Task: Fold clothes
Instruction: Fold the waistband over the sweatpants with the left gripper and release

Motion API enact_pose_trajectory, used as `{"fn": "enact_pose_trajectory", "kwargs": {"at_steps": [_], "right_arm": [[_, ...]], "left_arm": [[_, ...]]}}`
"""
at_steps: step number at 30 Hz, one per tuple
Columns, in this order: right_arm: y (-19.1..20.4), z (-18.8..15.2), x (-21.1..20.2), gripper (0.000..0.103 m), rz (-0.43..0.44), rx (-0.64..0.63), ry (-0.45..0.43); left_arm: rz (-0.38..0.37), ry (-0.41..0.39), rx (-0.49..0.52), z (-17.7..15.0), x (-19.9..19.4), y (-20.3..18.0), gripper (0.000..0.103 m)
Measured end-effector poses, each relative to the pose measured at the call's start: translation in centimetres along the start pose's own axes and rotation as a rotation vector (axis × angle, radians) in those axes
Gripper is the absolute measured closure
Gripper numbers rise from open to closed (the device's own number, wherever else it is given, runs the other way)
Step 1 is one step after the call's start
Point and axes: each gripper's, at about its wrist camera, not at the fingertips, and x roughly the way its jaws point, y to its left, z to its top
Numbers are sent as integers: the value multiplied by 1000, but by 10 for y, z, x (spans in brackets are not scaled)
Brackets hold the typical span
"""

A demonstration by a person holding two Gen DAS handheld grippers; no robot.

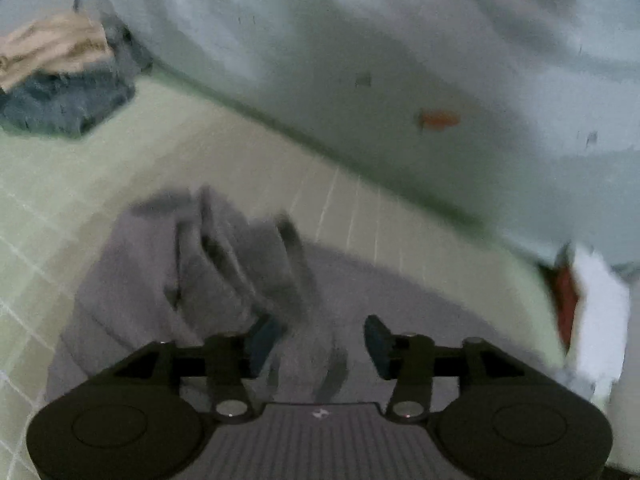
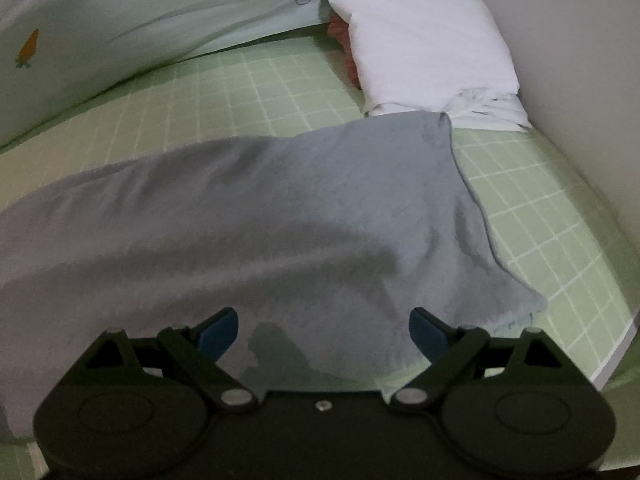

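Note:
A grey garment (image 2: 280, 216) lies spread across the green checked bed sheet (image 2: 256, 92). In the left wrist view, which is blurred, its bunched folds (image 1: 224, 264) rise just ahead of my left gripper (image 1: 320, 340). That gripper's blue pads (image 1: 378, 340) stand apart over the cloth and press on nothing. My right gripper (image 2: 322, 332) hovers above the garment's near edge, its blue pads (image 2: 428, 336) wide apart and empty. The garment's right hem (image 2: 476, 200) runs down to a loose corner (image 2: 528, 304).
A pale duvet with a small orange carrot print (image 2: 28, 48) is heaped along the far side of the bed. A white folded pile (image 2: 424, 44) over something red sits at the far right by a wall (image 2: 580, 80). Beige and dark blue clothes (image 1: 60, 80) lie far left.

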Motion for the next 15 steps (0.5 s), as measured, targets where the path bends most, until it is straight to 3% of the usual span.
{"fn": "enact_pose_trajectory", "kwargs": {"at_steps": [1,4,11,15], "right_arm": [[0,2,2,10,3,0,2],[1,8,11,10,11,-6,10],[13,25,26,10,13,-5,20],[17,32,35,10,-9,-8,37]], "left_arm": [[14,-35,-5,3,-5,0,51],[97,-10,7,12,12,3,52],[277,103,-2,22,59,17,51],[292,107,0,23,65,23,57]]}}
